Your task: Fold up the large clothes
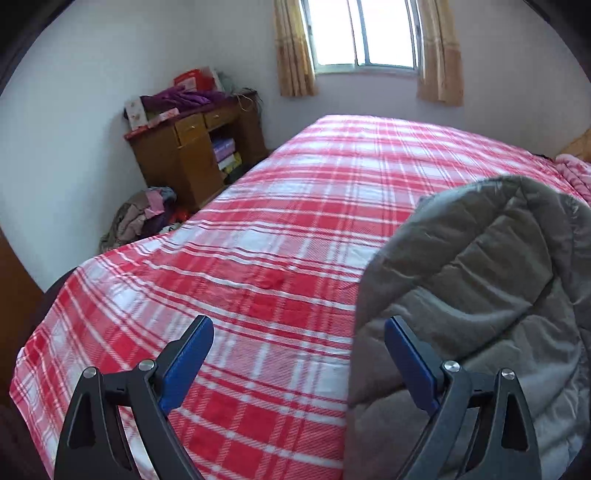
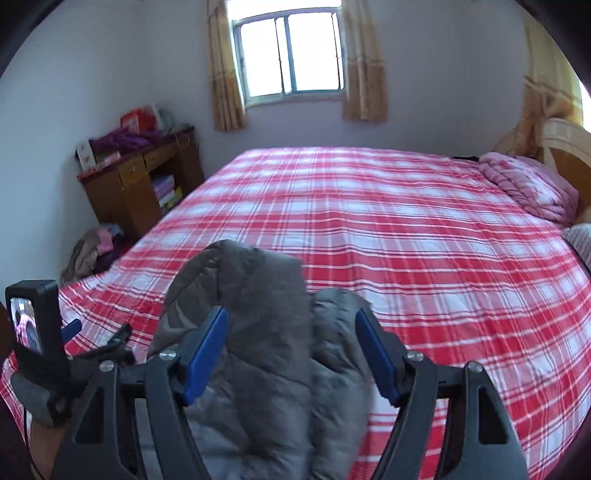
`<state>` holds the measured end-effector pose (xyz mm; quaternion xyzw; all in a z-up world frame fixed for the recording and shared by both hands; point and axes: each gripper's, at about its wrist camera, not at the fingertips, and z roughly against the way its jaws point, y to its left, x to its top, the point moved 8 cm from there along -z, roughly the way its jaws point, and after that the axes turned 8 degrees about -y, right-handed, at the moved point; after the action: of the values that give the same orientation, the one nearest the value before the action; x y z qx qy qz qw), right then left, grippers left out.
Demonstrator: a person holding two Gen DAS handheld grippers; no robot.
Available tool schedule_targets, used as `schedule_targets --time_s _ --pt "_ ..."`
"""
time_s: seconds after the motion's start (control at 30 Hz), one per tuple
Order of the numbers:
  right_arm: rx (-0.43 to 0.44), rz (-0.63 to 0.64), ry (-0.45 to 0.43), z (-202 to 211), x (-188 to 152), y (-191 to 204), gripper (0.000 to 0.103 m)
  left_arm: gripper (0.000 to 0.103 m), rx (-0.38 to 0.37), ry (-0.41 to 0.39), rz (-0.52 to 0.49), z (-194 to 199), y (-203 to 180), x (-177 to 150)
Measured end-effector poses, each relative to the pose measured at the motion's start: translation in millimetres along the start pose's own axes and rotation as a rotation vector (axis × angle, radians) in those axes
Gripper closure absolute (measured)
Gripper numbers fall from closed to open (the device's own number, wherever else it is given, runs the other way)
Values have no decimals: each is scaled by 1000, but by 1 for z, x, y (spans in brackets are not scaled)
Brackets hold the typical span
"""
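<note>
No writing can be read anywhere; the red and white boxes (image 1: 192, 79) on the brown wooden cabinet (image 1: 192, 155) and the stacked boxes on its shelf (image 1: 226, 155) may carry print, but it is too blurred to make out

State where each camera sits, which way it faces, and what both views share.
Left wrist: on the left tongs, facing down across the plaid bed towards the window; open tongs show.
Right wrist: on the right tongs, same direction; open around the grey jacket, left tongs at left.
Shared: bed, jacket, window, wooden desk.
</note>
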<state>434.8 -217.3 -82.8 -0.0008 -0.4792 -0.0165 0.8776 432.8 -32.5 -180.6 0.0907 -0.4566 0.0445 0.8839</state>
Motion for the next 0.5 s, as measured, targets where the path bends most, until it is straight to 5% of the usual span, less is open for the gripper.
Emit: schedule_targets --time_s 0.1,0.23,0.3,0.4,0.5 --pt "-79 0 65 -35 -12 3 29 9 -5 7 2 -8 -6 -4" --pt "-80 -35 134 -56 -49 -7 31 9 -53 22 -5 -15 -23 -8" --pt "-49 -56 156 -60 -64 -12 61 9 -60 14 -24 -12 -30 -6" --pt "-1 -79 154 -54 -73 -16 83 9 -77 -17 -59 -2 -43 -1" --pt "15 -86 132 -42 -77 -22 89 9 -105 -56 -71 14 -51 6"
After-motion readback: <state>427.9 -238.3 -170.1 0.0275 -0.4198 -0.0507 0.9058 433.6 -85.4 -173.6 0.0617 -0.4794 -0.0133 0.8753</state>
